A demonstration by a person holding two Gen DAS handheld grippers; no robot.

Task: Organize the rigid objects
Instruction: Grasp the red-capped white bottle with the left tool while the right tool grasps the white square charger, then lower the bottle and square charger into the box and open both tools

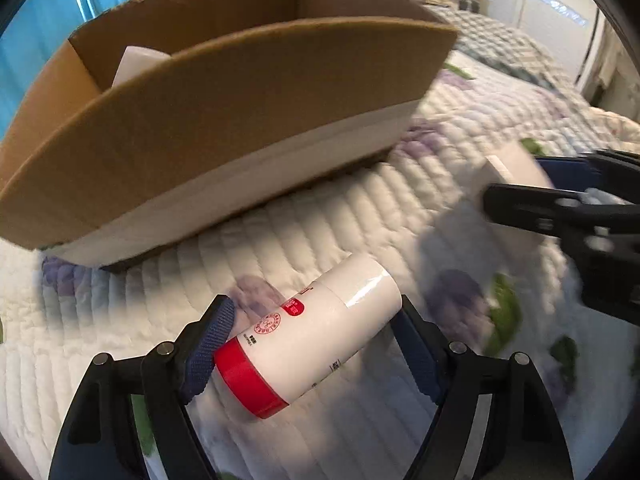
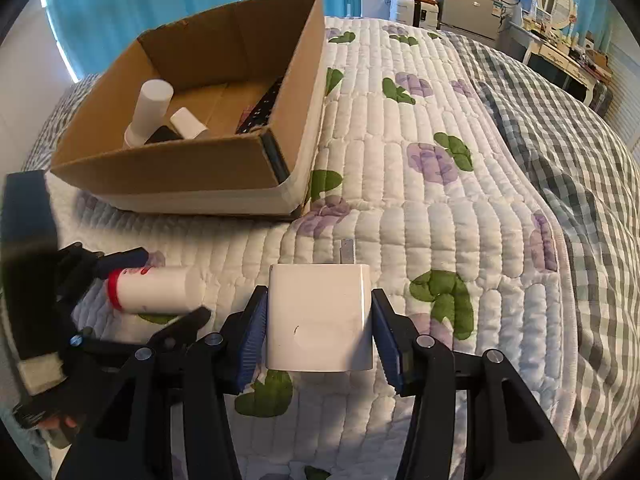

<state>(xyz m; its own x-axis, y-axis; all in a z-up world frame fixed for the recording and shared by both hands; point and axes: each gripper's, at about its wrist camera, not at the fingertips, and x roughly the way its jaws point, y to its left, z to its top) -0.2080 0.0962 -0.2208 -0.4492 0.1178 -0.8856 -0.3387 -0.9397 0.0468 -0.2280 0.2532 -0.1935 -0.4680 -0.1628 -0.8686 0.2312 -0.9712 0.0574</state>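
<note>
The cardboard box [image 2: 192, 176] sat on the bed [image 2: 460, 240] at about 11 o'clock in the right wrist view, open at the top, with its near wall low and its far wall taller. Its right edge ended beside a wide bare stretch of quilt that ran from 12 to 4 o'clock, and a checked blanket [image 2: 580, 152] lay past that.

Inside the box I counted two white things, a tall white tube [image 2: 150, 110] and a short white block [image 2: 188, 122], plus a small black thing [image 2: 162, 135] and a dark flat thing [image 2: 262, 108] leaning on the right wall.

Outside the box were two things. The left hand-held gripper [image 1: 310, 334] was clamped on one white bottle [image 1: 316, 330] with a red cap, lying on its side just in front of the box. The right hand-held gripper [image 2: 318, 326] had its blue pads on both sides of one white charger [image 2: 320, 316], at 6 o'clock. The pads looked to be touching it, so it was clamped on the charger. The bottle and charger were near each other but apart.
</note>
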